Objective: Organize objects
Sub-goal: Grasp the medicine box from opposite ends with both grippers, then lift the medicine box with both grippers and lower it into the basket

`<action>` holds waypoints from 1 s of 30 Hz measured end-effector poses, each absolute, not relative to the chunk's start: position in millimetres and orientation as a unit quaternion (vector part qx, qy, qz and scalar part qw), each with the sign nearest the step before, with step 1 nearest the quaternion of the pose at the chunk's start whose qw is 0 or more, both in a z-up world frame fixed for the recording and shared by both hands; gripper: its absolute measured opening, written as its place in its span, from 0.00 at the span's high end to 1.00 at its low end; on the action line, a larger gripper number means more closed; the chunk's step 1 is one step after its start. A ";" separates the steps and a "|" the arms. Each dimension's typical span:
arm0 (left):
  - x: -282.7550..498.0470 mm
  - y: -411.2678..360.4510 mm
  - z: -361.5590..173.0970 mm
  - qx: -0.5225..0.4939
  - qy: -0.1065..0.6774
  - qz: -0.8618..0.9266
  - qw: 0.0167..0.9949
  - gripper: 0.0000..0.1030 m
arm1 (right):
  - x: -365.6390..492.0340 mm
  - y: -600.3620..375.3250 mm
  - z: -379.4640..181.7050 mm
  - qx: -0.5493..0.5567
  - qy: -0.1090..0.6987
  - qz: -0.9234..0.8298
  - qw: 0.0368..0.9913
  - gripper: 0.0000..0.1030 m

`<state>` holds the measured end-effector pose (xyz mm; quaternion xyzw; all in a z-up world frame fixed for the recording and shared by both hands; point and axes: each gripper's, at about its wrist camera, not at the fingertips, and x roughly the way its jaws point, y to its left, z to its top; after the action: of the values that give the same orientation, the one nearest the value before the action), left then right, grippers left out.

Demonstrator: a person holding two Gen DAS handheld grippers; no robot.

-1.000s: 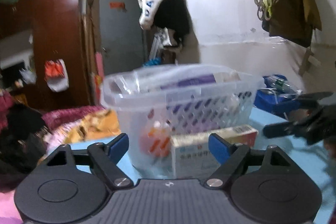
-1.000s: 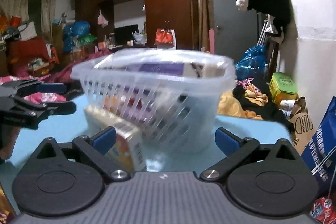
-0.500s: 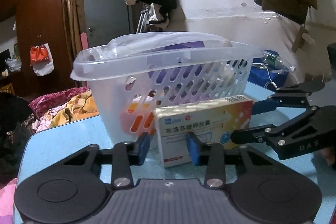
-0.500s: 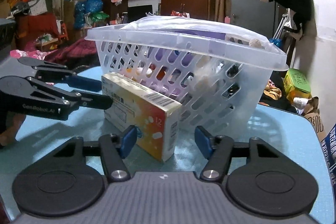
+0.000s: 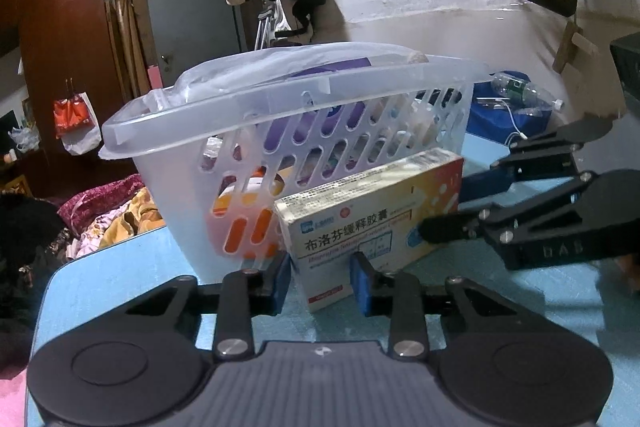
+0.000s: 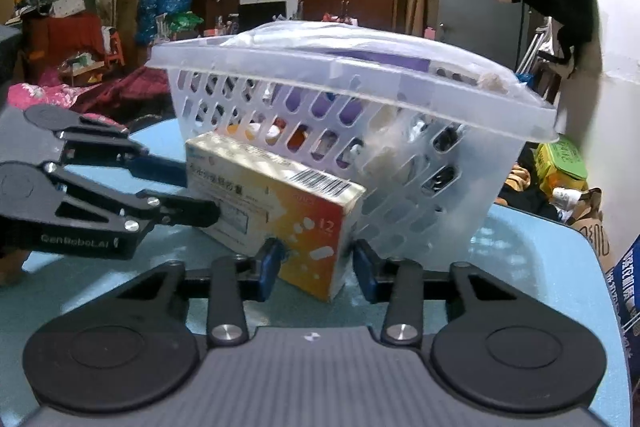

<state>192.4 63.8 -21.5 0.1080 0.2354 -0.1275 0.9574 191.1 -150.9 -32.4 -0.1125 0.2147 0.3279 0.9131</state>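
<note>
- Our left gripper [image 5: 320, 277] has its blue pads on either side of one end of the medicine box [image 5: 372, 215], narrowed close to it; we cannot tell whether they press it.
- Our right gripper [image 6: 316, 263] brackets the other end of that box [image 6: 280, 203] the same way, pads nearly on the cardboard.
- The box stands on its long edge on the blue table [image 5: 120, 275], right against the see-through basket [image 5: 280, 107], which is already full.
</note>
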 end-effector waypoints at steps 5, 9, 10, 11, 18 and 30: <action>181.3 59.7 -20.0 0.116 0.218 -0.118 0.962 0.69 | 180.2 -151.8 -29.8 -0.129 0.186 0.324 0.919 0.62; 166.0 53.6 -17.2 0.127 0.196 -0.112 0.966 0.70 | 169.6 -152.1 -26.9 -0.139 0.166 0.318 0.923 0.63; 160.9 52.3 -15.8 0.128 0.188 -0.109 0.968 0.71 | 166.1 -152.7 -26.1 -0.140 0.160 0.318 0.924 0.63; 156.9 52.4 -14.2 0.126 0.181 -0.109 0.969 0.71 | 161.9 -154.1 -24.8 -0.140 0.155 0.317 0.925 0.63; 116.9 43.7 12.3 0.128 0.121 -0.100 0.979 0.71 | 128.7 -159.0 0.7 -0.149 0.104 0.310 0.933 0.64; 144.5 34.7 103.8 0.130 0.060 -0.103 0.984 0.71 | 160.8 -163.8 84.8 -0.129 0.058 0.293 0.946 0.64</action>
<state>144.5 34.7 103.8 0.1304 0.0604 -0.1027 0.9843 160.8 -163.8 84.8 -0.1293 0.0582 0.2930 0.9456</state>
